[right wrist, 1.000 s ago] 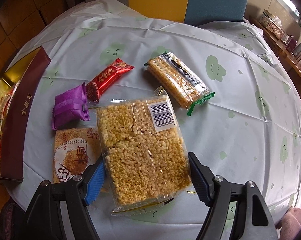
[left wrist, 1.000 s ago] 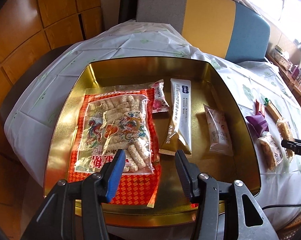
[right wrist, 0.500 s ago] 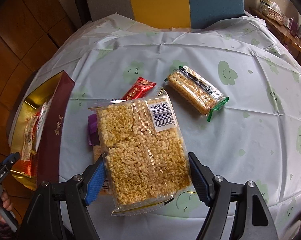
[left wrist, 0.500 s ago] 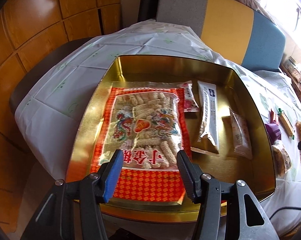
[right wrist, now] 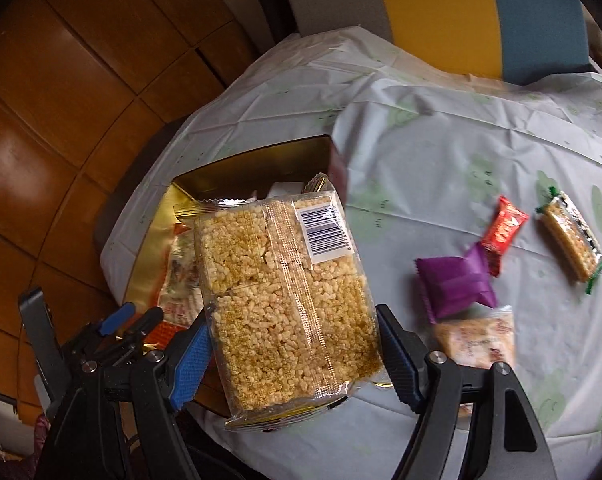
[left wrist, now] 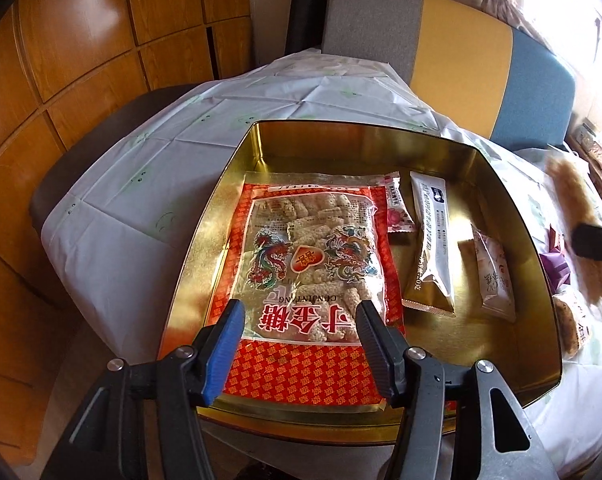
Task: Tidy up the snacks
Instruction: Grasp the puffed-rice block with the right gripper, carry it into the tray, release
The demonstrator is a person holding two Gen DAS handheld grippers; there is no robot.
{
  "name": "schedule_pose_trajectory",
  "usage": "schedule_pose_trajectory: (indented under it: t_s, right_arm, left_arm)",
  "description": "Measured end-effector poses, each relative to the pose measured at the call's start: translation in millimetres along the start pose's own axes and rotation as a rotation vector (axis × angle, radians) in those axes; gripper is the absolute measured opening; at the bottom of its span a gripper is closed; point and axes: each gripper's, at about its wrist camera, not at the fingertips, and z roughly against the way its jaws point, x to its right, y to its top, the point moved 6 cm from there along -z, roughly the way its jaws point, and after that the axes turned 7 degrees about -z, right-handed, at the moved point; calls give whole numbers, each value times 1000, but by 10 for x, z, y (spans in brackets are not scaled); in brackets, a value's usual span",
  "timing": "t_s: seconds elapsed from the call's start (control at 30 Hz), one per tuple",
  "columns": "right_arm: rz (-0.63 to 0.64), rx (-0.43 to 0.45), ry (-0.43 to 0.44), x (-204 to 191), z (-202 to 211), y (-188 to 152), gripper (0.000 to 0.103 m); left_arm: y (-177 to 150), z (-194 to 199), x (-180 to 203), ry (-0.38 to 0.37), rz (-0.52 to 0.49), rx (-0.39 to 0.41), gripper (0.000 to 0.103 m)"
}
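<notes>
Right wrist: claw holds rice-cake pack above tin's rim.

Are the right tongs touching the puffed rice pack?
Touching. The right wrist view shows both fingers pressed against the sides of the puffed rice pack, held by the right tongs.

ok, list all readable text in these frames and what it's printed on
"寸金糖": large red snack bag in the gold tin, printed upside down in this view.
"CUNJINTANG": same bag, small letters beside the big characters.
Pink sachet: lettering too small to read.
White stick pack: print too small.
Rice-cake pack in the right claw: barcode only, digits blurred.
</notes>
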Motion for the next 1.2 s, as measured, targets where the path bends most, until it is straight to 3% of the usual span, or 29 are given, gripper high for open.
schedule_pose_trajectory:
  t_s: [0.2, 0.43, 1.2]
  right_arm:
    - [-17, -13, -6, -332, -435, 286, 78]
    - [-47, 20, -73, -293, -730, 543, 78]
    - [121, 132, -116, -249, -319, 94, 77]
  left_arm:
    - [-23, -6, -73, -5, 20, -2, 59]
    - [-48, -35, -149, -3, 36, -6, 59]
    - [-59, 31, 21, 4, -26, 3, 59]
